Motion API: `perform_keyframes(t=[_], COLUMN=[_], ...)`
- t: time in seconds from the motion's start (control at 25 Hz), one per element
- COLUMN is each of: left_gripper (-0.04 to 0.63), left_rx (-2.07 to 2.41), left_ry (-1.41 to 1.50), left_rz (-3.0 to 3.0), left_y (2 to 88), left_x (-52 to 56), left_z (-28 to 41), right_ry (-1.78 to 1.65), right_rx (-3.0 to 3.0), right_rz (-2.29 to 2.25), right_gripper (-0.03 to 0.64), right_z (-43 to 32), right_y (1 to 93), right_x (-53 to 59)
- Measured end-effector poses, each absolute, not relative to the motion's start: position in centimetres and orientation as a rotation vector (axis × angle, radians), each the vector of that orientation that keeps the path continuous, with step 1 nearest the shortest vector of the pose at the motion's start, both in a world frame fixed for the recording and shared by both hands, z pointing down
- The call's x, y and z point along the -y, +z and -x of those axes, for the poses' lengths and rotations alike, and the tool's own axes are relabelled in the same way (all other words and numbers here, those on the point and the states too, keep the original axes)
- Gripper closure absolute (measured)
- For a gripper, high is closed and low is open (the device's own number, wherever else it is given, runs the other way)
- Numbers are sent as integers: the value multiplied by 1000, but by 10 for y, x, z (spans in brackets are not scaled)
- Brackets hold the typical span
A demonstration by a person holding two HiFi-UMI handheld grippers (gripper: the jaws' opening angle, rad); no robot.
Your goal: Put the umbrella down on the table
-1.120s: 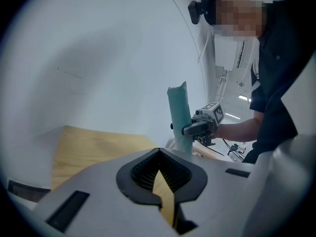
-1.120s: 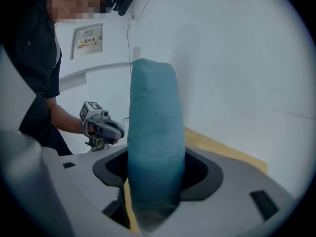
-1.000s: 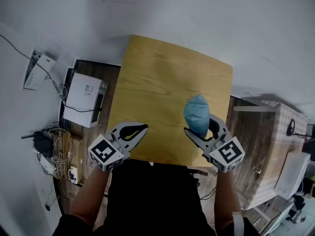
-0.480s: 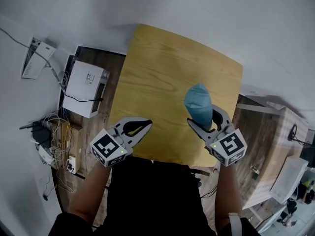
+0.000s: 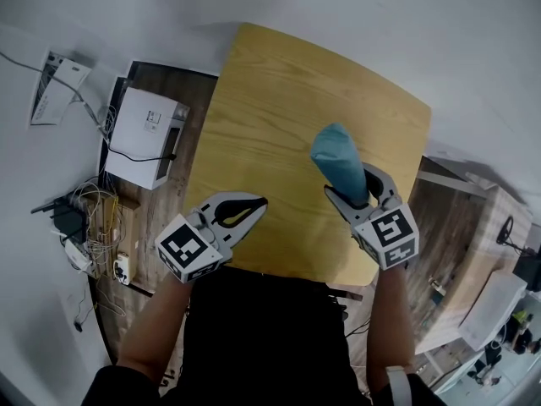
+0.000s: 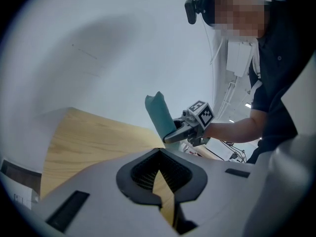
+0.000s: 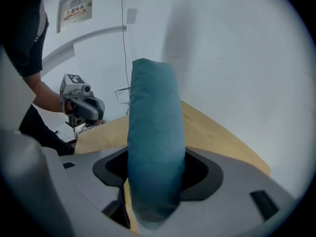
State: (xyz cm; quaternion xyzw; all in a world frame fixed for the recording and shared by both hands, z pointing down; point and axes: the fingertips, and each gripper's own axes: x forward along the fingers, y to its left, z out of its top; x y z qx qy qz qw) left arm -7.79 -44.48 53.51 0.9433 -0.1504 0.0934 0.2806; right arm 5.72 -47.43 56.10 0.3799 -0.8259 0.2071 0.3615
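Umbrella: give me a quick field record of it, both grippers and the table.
umbrella: folded, teal, sticking up out of the right gripper
right gripper: fingers shut on the umbrella, over the table's near right part
left gripper: fingers together, nothing between them
table: wooden, below both grippers
task state: umbrella not yet laid down
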Motion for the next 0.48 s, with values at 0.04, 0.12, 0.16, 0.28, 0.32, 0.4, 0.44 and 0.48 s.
perform_keyframes(t=[0.04, 0.12, 0.16, 0.28, 0.32, 0.4, 0.44, 0.48], left_gripper=[583, 583, 583, 583, 583, 583, 583, 583], left_rx=[403, 407, 405, 395, 392, 381, 374, 368], left_ry=[246, 259, 260, 241, 240, 243, 245, 246], left_rz=[-2526, -2518, -2518, -2513, -2509, -2505, -2504, -2503], left_y=[536, 539, 542, 548, 549, 551, 551, 552], left_x=[444, 445, 444, 442, 441, 439, 438, 436], left_z=[77, 75, 73, 71, 70, 68, 66, 65], right_ry=[534, 522, 513, 496, 498, 504, 505, 505], right_rx=[2112, 2079, 2062, 2018, 2009, 1998, 1993, 1988], right_rz=[-975, -956, -942, -898, -888, -876, -872, -866], right_gripper=[324, 324, 324, 324, 324, 324, 324, 324], right_z=[-58, -59, -59, -59, -58, -57, -57, -56], right_y=[566, 576, 580, 592, 595, 601, 604, 607], right_x=[477, 481, 482, 485, 486, 488, 488, 489])
